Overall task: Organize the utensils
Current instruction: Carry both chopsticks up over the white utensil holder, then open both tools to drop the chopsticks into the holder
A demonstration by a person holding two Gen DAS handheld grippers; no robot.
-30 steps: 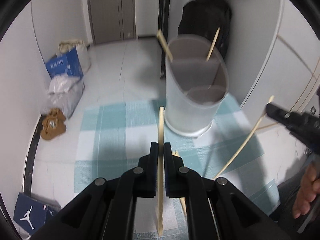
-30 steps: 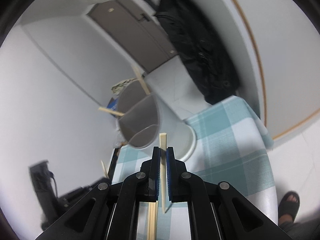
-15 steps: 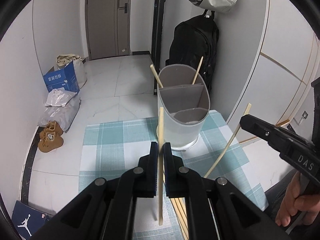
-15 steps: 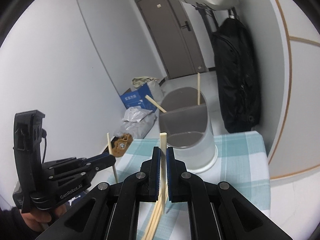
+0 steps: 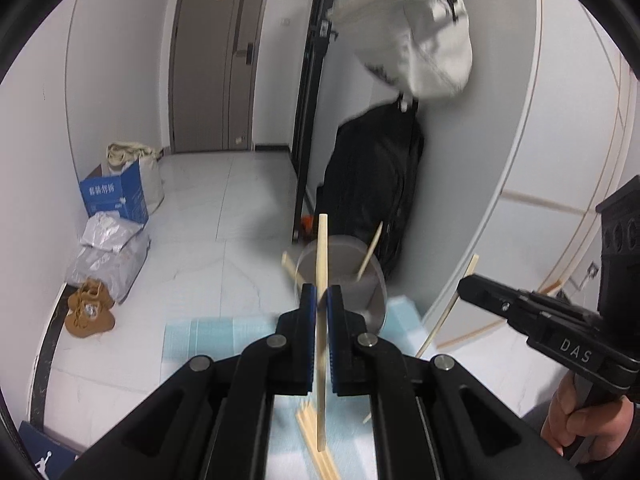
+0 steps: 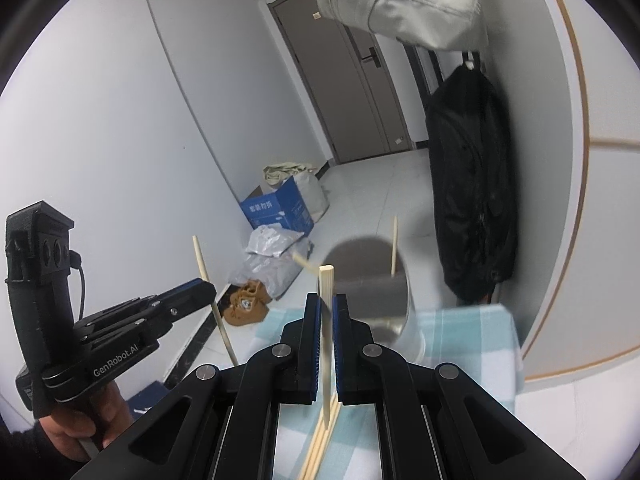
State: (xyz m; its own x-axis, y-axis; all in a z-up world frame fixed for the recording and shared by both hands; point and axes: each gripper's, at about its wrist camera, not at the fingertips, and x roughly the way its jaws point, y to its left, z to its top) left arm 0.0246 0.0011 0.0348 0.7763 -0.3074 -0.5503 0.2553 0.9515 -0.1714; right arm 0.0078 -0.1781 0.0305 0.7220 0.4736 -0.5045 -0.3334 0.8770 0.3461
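1. Against the frames of a second ago, the holder (image 5: 344,276) sits lower and smaller in both views, the far door and hanging bags fill more of the picture, and the cloth (image 5: 208,336) shows as a narrower strip (both claws have risen). The right view, tilted then, is level now.
2. The left chopstick (image 5: 321,320) is a thin, pale wooden stick with a square top; it stands nearly upright, pinched about mid-length between the blue ribbed pads of the left claw (image 5: 321,300), which is clamped fully on it. Its top overlaps the holder's rim in the left view; its lower tip hangs above the spare sticks (image 5: 316,440).
3. The right chopstick (image 6: 326,332), same wood, is gripped upright in the tightly closed right claw (image 6: 327,308), top just above the pads.
4. The holder is a grey, matte, round tub with a divider, standing at the far end of the bench beyond both claws; two sticks (image 6: 394,246) lean out of it.
5. The spare sticks lie flat on the teal-and-white checked cloth under the claws.
6. A black bag (image 6: 472,184) hangs on the wall beyond the holder.
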